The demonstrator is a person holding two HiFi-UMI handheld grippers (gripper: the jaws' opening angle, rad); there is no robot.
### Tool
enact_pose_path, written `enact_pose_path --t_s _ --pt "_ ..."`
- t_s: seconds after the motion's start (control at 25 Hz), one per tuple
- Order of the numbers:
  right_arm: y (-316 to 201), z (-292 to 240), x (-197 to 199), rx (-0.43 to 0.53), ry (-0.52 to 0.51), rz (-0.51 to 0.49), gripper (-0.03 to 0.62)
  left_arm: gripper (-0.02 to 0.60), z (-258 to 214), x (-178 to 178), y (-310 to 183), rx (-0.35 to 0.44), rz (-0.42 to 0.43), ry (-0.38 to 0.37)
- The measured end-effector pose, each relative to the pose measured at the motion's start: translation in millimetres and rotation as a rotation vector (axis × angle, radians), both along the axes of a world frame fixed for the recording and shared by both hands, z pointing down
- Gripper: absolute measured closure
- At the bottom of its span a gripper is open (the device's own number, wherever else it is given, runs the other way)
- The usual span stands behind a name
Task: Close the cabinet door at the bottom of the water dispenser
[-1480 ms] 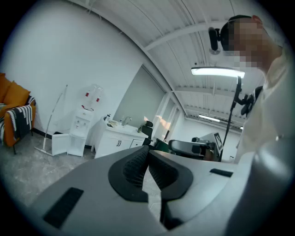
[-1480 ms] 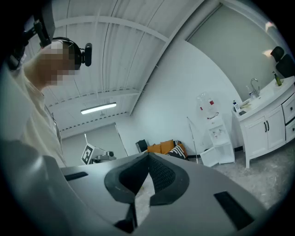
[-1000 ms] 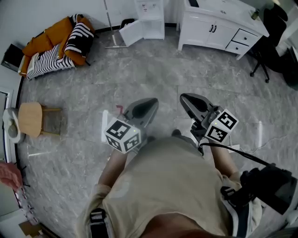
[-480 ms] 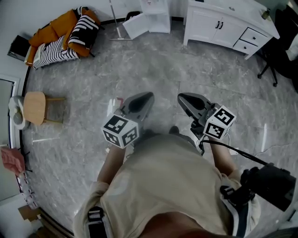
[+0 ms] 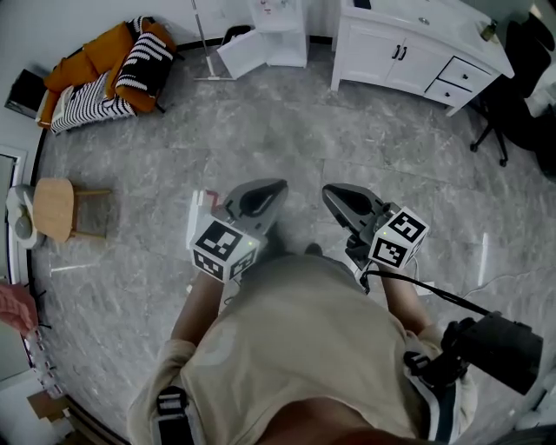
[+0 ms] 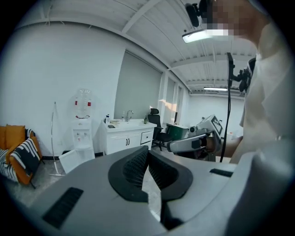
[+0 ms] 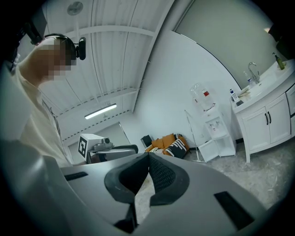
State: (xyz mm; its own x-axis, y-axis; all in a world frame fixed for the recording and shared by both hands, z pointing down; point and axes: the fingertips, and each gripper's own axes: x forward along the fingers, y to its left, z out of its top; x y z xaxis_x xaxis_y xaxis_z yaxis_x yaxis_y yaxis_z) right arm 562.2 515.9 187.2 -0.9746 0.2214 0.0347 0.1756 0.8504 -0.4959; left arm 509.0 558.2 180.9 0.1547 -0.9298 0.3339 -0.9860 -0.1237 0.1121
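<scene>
The white water dispenser [image 5: 280, 24] stands against the far wall, its bottom cabinet door [image 5: 241, 56] swung open to the left. It also shows in the left gripper view as the dispenser [image 6: 83, 126] with the open door [image 6: 76, 159], and in the right gripper view as the dispenser [image 7: 209, 122] and door [image 7: 208, 149]. My left gripper [image 5: 280, 186] and right gripper [image 5: 328, 193] are held side by side in front of the person's chest, far from the dispenser. Both are shut with nothing between the pads, as seen at the left gripper [image 6: 147, 153] and right gripper [image 7: 148, 156].
A white sink cabinet [image 5: 408, 48] stands right of the dispenser, with a black office chair [image 5: 508, 100] beyond it. A mop [image 5: 203, 48] leans by the door. An orange sofa with striped cushions [image 5: 104, 74] and a wooden stool [image 5: 54, 210] are at left.
Both grippers have sunk a little and drawn closer together in front of the person. Both stayed shut. The dispenser door is as it was.
</scene>
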Motion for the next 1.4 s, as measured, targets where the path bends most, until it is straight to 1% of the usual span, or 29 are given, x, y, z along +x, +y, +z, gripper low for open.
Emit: enact_pose_path --t_s 0.08,0.16,0.24,0.32,0.36,0.44,0.52,0.6,0.64,0.68,0.72,0.84,0.92,1.0,1.12,1.2,1.28,1.4 --pt "-1.2 -1.5 -5.4 -0.002 0.013 0.012 0.577 0.588 1.7 -8.3 -2.8 -0.003 0.004 0.001" --pt "-3.6 -2.0 -13.3 -0.011 0.021 0.024 0.577 0.588 4.6 -19.4 -5.9 0.0 0.003 0.023" --pt "-5.7 -6.6 -25.4 -0.044 0.01 0.028 0.577 0.588 4.7 -31.3 -8.9 0.011 0.017 0.036" --pt "-4.5 -12.9 -43.9 -0.05 -0.007 0.011 0.577 0.588 4.4 -45.0 -11.2 0.02 0.046 0.016" --pt "-1.7 -14.7 -55.2 -0.017 -0.007 -0.004 0.577 0.588 5.0 -52.7 -11.3 0.021 0.061 0.0" --pt "7.0 -17.8 -80.5 0.11 0.013 -0.041 0.577 0.588 5.6 -70.5 -8.8 0.022 0.085 -0.015" --pt "14.7 -26.5 -108.5 0.276 0.032 -0.077 0.577 0.588 2.1 -91.5 -5.4 0.032 0.095 0.009" --pt "19.9 -40.1 -138.1 0.447 0.029 -0.096 0.577 0.588 -3.5 -117.7 -2.4 0.051 0.087 0.036" --pt "22.6 -46.6 -152.5 0.516 0.021 -0.1 0.577 0.588 -6.0 -132.1 -0.8 0.061 0.078 0.043" --pt "25.6 -52.7 -166.1 0.564 0.01 -0.1 0.577 0.588 -8.1 -146.6 1.1 0.07 0.068 0.048" --pt "28.8 -58.2 -178.8 0.591 -0.001 -0.097 0.577 0.588 -9.9 -160.7 3.3 0.079 0.058 0.052" --pt "38.6 -69.3 -210.2 0.595 -0.024 -0.073 0.577 0.588 -14.5 -197.6 10.5 0.107 0.029 0.082" --pt "45.7 -69.6 -224.2 0.573 -0.028 -0.058 0.577 0.588 -15.6 -214.8 15.3 0.124 0.024 0.107" --pt "51.6 -66.4 -236.3 0.534 -0.025 -0.046 0.577 0.588 -14.0 -229.0 19.6 0.136 0.027 0.116" --pt "56.0 -58.6 -256.7 0.475 0.018 -0.002 0.577 0.588 -6.8 -252.1 26.8 0.132 0.014 0.116" --pt "58.2 -53.2 -267.1 0.448 0.055 0.023 0.577 0.588 -2.1 -264.7 31.3 0.124 0.0 0.14" --pt "61.8 -48.9 -275.6 0.417 0.071 0.013 0.577 0.588 1.4 -274.1 34.7 0.118 -0.013 0.164" --pt "61.8 -43.5 -290.0 0.394 0.098 -0.008 0.577 0.588 4.3 -286.4 37.4 0.109 -0.034 0.164"
